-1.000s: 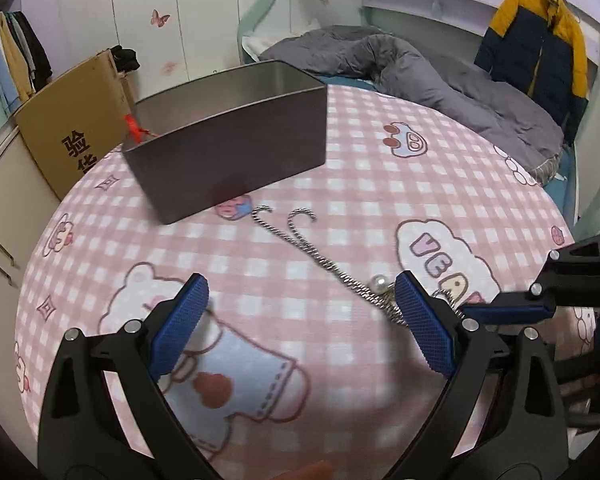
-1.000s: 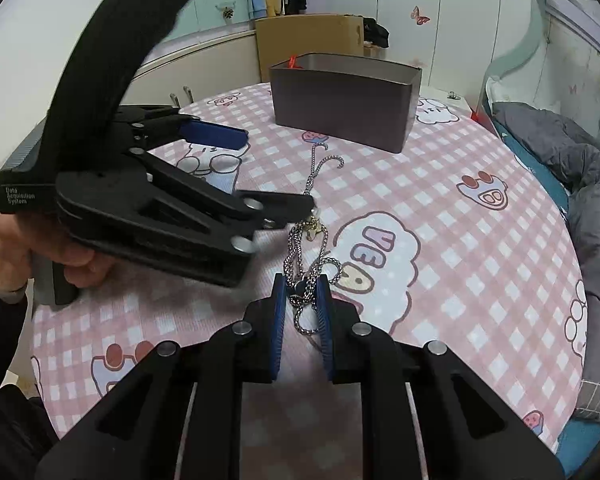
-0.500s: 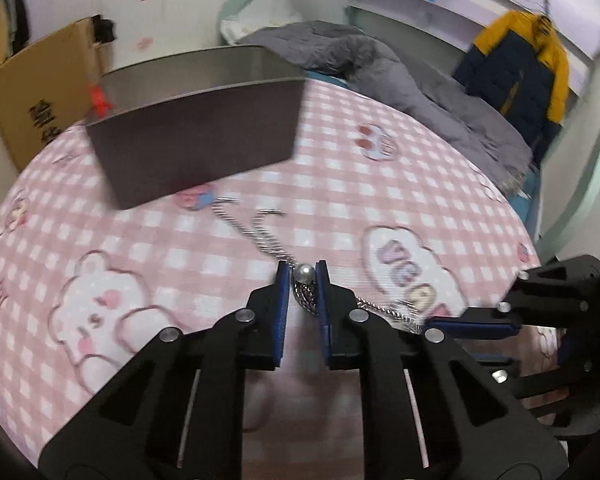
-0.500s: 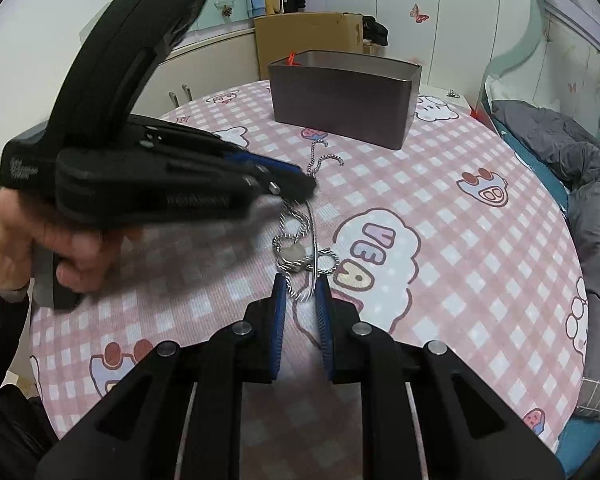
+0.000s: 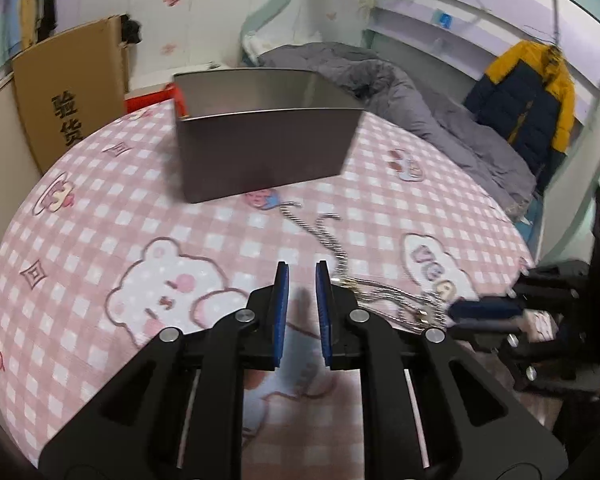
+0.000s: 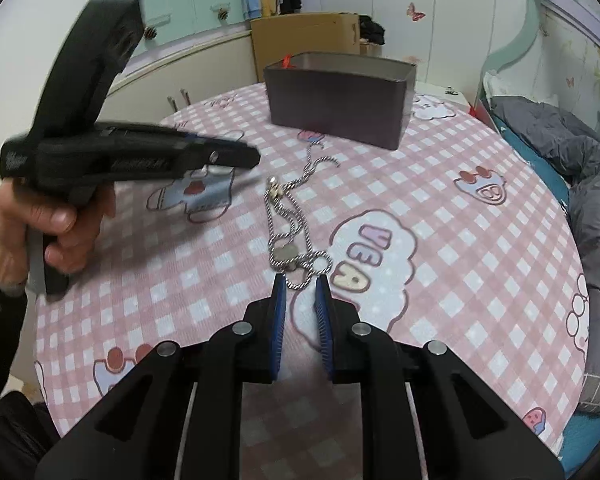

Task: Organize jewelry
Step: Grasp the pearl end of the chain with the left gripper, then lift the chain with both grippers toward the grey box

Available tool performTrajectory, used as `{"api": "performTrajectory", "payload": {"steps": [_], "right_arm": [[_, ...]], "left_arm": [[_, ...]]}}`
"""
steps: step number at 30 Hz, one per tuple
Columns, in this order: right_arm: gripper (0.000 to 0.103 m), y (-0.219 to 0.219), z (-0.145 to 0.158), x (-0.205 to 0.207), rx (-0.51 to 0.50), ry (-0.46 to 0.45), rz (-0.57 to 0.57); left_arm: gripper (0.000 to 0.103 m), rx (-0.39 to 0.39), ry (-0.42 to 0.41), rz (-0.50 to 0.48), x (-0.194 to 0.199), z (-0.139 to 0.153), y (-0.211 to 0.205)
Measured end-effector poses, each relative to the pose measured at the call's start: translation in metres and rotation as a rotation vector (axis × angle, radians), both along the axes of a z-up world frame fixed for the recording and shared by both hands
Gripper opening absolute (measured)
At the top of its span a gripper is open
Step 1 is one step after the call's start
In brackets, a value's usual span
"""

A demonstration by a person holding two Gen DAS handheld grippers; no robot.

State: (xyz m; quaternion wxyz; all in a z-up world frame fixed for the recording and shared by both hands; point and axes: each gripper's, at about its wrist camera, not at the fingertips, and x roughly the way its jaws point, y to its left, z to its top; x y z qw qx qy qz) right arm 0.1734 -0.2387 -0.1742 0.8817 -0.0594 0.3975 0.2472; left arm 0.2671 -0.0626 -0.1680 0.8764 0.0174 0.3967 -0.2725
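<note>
A silver chain necklace (image 5: 336, 248) lies on the pink checked tablecloth (image 5: 100, 208), in front of a dark open box (image 5: 260, 152). My left gripper (image 5: 302, 270) hovers just left of the chain. Its jaws are narrow and opening, with nothing between the pads. In the right wrist view the necklace (image 6: 296, 204) runs from the box (image 6: 336, 112) past a small pearl (image 6: 273, 181) and a flat pendant (image 6: 284, 254). My right gripper (image 6: 301, 282) is shut on its near loops. The left gripper (image 6: 252, 158), held by a hand (image 6: 48, 220), points at the pearl from the left.
A cardboard carton (image 5: 68, 92) stands behind the round table at the left. A bed with a grey duvet (image 5: 420, 92) lies beyond the table's far edge, and a yellow and navy jacket (image 5: 532, 96) hangs on the right. The right gripper (image 5: 460, 310) is at the table's right edge.
My left gripper went from wide open to shut on the chain by the pearl, then swung left, and the chain now lies outside its pads. The right gripper kept still.
</note>
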Motion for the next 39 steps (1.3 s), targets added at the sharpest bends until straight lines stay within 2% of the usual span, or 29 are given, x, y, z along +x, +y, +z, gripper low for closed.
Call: {"api": "performTrajectory", "payload": {"steps": [1, 2, 3, 4, 6, 7, 8, 9, 10, 11, 12, 20, 22, 23, 26, 29, 31, 32, 34, 35, 37, 38, 39], "right_arm": [[0.014, 0.000, 0.001, 0.001, 0.007, -0.001, -0.001], [0.014, -0.001, 0.003, 0.002, 0.013, -0.002, -0.002], [0.014, 0.001, 0.004, 0.002, 0.013, -0.005, 0.001], [0.014, 0.002, 0.005, 0.002, 0.010, -0.007, 0.004], [0.014, 0.006, 0.006, 0.004, -0.003, -0.009, 0.011], [0.014, 0.007, 0.007, 0.005, -0.009, -0.010, 0.014], [0.014, 0.009, 0.007, 0.006, -0.013, -0.011, 0.018], [0.014, 0.011, 0.007, 0.006, -0.015, -0.012, 0.022], [0.014, 0.013, 0.007, 0.008, -0.018, -0.014, 0.029], [0.014, 0.016, 0.007, 0.009, -0.022, -0.013, 0.034], [0.014, 0.020, 0.005, 0.011, -0.036, -0.008, 0.042], [0.013, 0.027, 0.002, 0.009, -0.098, -0.024, 0.042], [0.007, 0.024, 0.005, 0.008, -0.091, -0.031, 0.034], [0.000, 0.023, 0.006, 0.008, -0.094, -0.032, 0.028], [0.000, 0.020, 0.006, 0.010, -0.119, -0.027, 0.017], [0.000, 0.015, 0.004, 0.012, -0.109, -0.011, 0.012], [0.005, 0.011, 0.012, 0.013, -0.050, -0.035, 0.002], [0.012, 0.011, 0.015, 0.013, -0.017, -0.034, 0.011], [0.037, 0.021, 0.020, 0.013, -0.002, -0.036, 0.050], [0.044, 0.031, 0.020, 0.012, -0.017, -0.040, 0.081], [0.043, 0.047, 0.014, 0.015, -0.046, -0.015, 0.124], [0.036, 0.053, 0.008, 0.017, -0.073, 0.000, 0.130], [0.022, 0.058, 0.000, 0.022, -0.121, 0.015, 0.121]], "left_arm": [[0.022, 0.018, -0.013, -0.017, -0.003, 0.001, -0.006], [0.059, 0.038, -0.023, -0.023, -0.005, 0.001, -0.012], [0.079, 0.054, -0.037, -0.021, -0.006, 0.001, -0.016], [0.079, 0.061, -0.066, -0.023, -0.008, 0.001, -0.021], [0.077, 0.054, -0.027, -0.037, -0.003, -0.003, -0.027], [0.070, 0.051, -0.009, -0.035, -0.001, -0.005, -0.028], [0.049, 0.053, 0.013, -0.041, 0.001, -0.007, -0.030], [0.041, 0.069, 0.033, -0.041, 0.003, -0.011, -0.033], [0.039, 0.071, 0.029, -0.041, 0.003, -0.010, -0.033], [0.020, 0.067, 0.029, -0.053, 0.002, -0.010, -0.034], [0.017, 0.068, 0.032, -0.067, 0.000, -0.010, -0.035], [0.017, -0.042, 0.045, -0.064, -0.008, -0.003, -0.010], [0.017, -0.066, 0.043, -0.062, -0.010, 0.003, -0.003], [0.017, -0.066, 0.036, -0.051, -0.010, 0.006, 0.000], [0.017, -0.115, 0.034, -0.031, -0.010, 0.015, 0.016], [0.017, -0.108, 0.023, -0.020, -0.010, 0.021, 0.027], [0.017, -0.109, 0.026, -0.022, -0.011, 0.021, 0.030], [0.017, -0.105, 0.026, -0.020, -0.012, 0.021, 0.031], [0.017, -0.104, 0.029, -0.018, -0.012, 0.019, 0.032], [0.017, -0.106, 0.033, -0.016, -0.013, 0.017, 0.033], [0.017, -0.115, 0.040, -0.017, -0.014, 0.015, 0.035], [0.017, -0.129, 0.045, -0.019, -0.015, 0.014, 0.036], [0.017, -0.138, 0.048, -0.018, -0.016, 0.013, 0.037]]}}
